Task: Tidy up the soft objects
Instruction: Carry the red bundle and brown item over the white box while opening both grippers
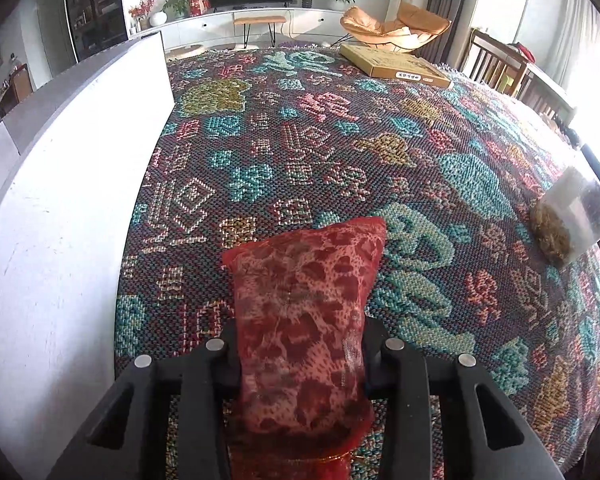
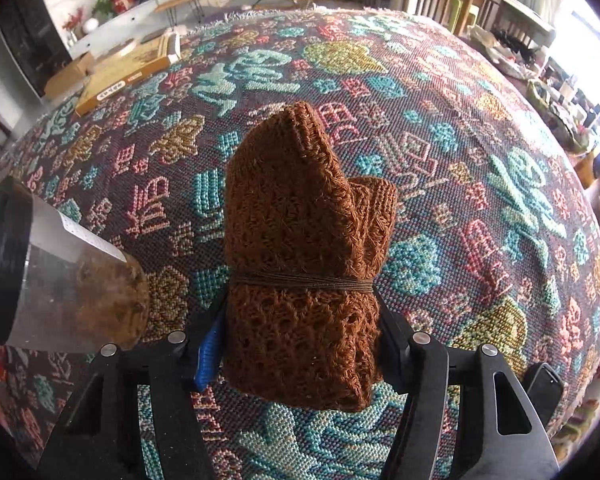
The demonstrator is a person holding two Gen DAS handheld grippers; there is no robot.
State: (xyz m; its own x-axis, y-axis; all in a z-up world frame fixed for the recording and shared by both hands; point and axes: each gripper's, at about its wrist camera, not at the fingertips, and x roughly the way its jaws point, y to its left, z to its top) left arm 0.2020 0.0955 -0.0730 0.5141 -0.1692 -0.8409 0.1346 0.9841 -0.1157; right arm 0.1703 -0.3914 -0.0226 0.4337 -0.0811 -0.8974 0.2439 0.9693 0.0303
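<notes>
Two sets of tongs are loaded: left tongs (image 1: 300, 344) clamp the red pouch (image 1: 304, 320), right tongs (image 2: 300, 336) clamp the brown knit bundle (image 2: 304, 256), above the patterned counter (image 1: 340, 140); firm, level grips should prevent slipping.

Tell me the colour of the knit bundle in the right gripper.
Rust brown knit bundle, clearest in right wrist view.

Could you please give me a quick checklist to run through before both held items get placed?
1. Left gripper jaws clamped on the red mesh pouch: ok.
2. Right gripper jaws clamped on the brown knit bundle: ok.
3. String tie around the bundle intact: ok.
4. Clear bag of fibre apart from the bundle: ok.
5. White box interior free for a drop: cannot tell.
6. Flat cardboard box far from both loads: ok.
</notes>
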